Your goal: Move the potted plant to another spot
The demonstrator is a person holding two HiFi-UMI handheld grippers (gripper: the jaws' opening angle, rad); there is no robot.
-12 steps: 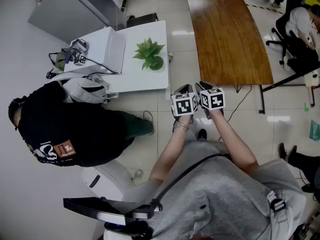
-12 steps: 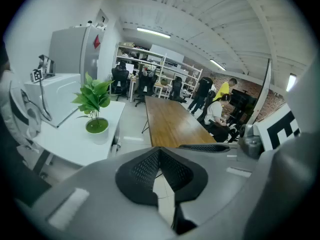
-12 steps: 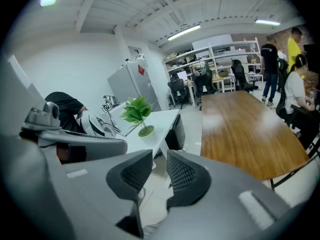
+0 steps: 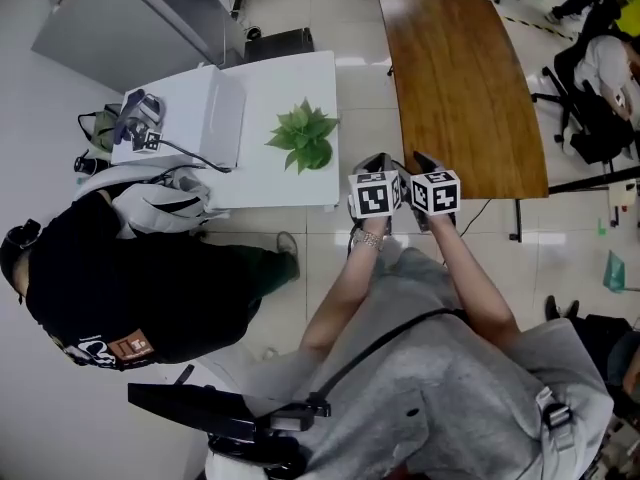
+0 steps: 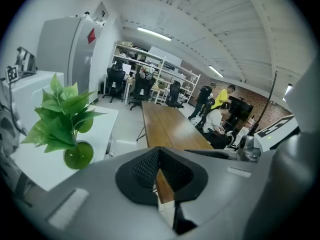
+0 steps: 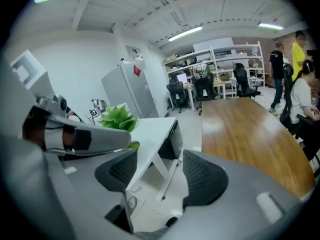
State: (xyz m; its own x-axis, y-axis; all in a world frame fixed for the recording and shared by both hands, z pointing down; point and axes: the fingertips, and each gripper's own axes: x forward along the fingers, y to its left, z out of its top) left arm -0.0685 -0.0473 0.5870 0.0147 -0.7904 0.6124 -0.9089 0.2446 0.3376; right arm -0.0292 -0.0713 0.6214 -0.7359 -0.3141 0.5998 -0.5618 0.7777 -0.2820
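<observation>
The potted plant (image 4: 303, 138), green leaves in a round green pot, stands on the white table (image 4: 270, 180) near its right front corner. In the left gripper view the potted plant (image 5: 62, 121) is at the left, ahead of the jaws. In the right gripper view the potted plant (image 6: 118, 118) shows behind the other gripper's body. My left gripper (image 4: 378, 159) hovers over the floor just right of the table's corner; its pads meet at the tips with nothing between them. My right gripper (image 4: 424, 158) is beside it, open and empty, over the gap between the tables.
A long wooden table (image 4: 460, 68) lies to the right. A person in black (image 4: 130, 268) bends at the white table's front left. A white box (image 4: 190, 118) with cables sits on that table's left half. A grey cabinet (image 4: 130, 18) stands behind. People sit on chairs at the far right.
Both grippers have moved a little forward, toward the near ends of the two tables. The plant stands where it was on the white table.
</observation>
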